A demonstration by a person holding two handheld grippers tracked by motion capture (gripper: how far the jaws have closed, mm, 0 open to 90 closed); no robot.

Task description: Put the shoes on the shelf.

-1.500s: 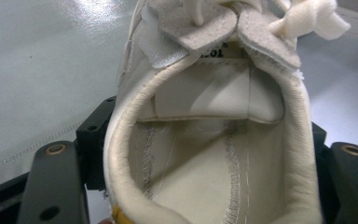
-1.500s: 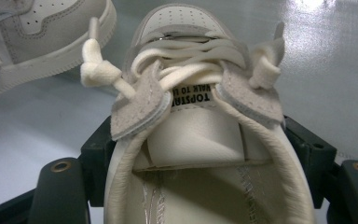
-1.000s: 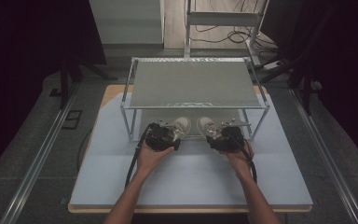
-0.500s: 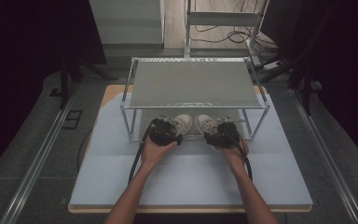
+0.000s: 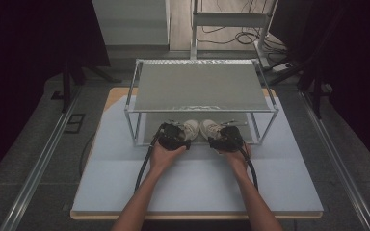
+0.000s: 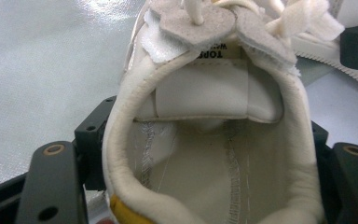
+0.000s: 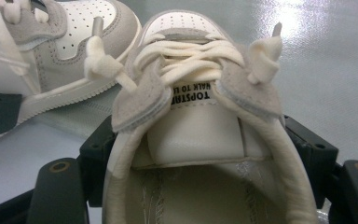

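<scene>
Padded leather shoe (image 6: 205,140) – suede tabs, seemingly – between black claw (image 6: 205,186) jaws.

Setting: recording lab or test studio | Evidence: dark curtained surroundings; metal floor rails (image 5: 38,163); loose cables (image 5: 231,33) behind; wire-frame rack (image 5: 200,86) on a pale padded table (image 5: 197,187)

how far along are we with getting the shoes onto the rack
Done: each shoe is gripped at its heel collar, the left shoe between the left gripper jaws, the right shoe in the right gripper. In hand: both toes point in under the rack, at its lower level's front edge. Left: likely pushing them fully in, setting them down and letting go.
</scene>
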